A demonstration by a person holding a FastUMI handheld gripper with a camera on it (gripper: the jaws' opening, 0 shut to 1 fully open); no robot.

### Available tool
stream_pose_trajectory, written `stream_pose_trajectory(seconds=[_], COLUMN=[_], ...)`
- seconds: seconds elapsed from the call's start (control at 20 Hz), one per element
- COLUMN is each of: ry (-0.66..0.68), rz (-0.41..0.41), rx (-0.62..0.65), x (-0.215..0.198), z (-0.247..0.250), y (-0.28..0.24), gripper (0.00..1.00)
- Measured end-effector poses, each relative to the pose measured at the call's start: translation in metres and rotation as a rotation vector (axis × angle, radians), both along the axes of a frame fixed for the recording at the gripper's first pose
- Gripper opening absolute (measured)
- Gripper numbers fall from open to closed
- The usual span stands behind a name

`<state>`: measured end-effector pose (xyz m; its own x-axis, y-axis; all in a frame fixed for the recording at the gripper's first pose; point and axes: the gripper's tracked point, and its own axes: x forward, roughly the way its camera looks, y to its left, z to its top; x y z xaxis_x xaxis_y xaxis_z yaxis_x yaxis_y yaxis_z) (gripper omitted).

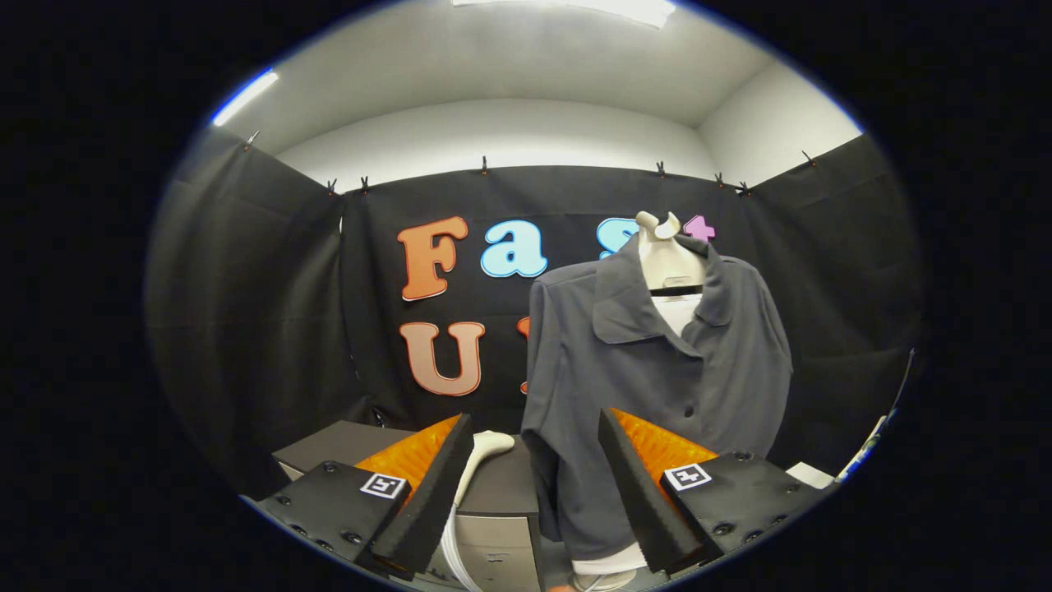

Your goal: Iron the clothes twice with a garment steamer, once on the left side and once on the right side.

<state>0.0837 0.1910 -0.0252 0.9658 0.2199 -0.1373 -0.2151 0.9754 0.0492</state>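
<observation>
A dark grey collared shirt [657,370] hangs on a pale mannequin form [667,259] with a white undershirt showing at the neck and hem. It stands just beyond my right finger. A white garment steamer [483,450] lies on a dark box, its handle rising beside my left finger and its white hose [452,551] dropping down between the fingers. My gripper [534,477] is open, with nothing between its fingers, which sit apart from both steamer and shirt.
The dark box [501,485] under the steamer sits on a grey cabinet [493,551]. Black cloth walls close in the booth on the left, back and right. A white object with a blue-edged strip [863,456] lies at the far right.
</observation>
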Motion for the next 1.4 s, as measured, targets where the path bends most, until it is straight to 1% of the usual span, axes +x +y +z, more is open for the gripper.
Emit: stream_pose_trajectory(seconds=[0.15,0.3,0.6,0.85,1.0,1.4], ry=[0.032,0.076,0.195,0.314,0.388,0.599], rz=[0.039,0.074,0.115,0.095,0.062,0.032], rx=[-0.018,-0.032,-0.073,-0.131,-0.140,-0.214], x=[0.014,0.040,0.095,0.147,0.177,0.223], z=[-0.015,-0.036,-0.098,-0.153,-0.179,-0.252], y=[0.044,0.091,0.153,0.179,0.183,0.189], gripper=[0.98,0.98,0.98,0.98,0.99,0.99])
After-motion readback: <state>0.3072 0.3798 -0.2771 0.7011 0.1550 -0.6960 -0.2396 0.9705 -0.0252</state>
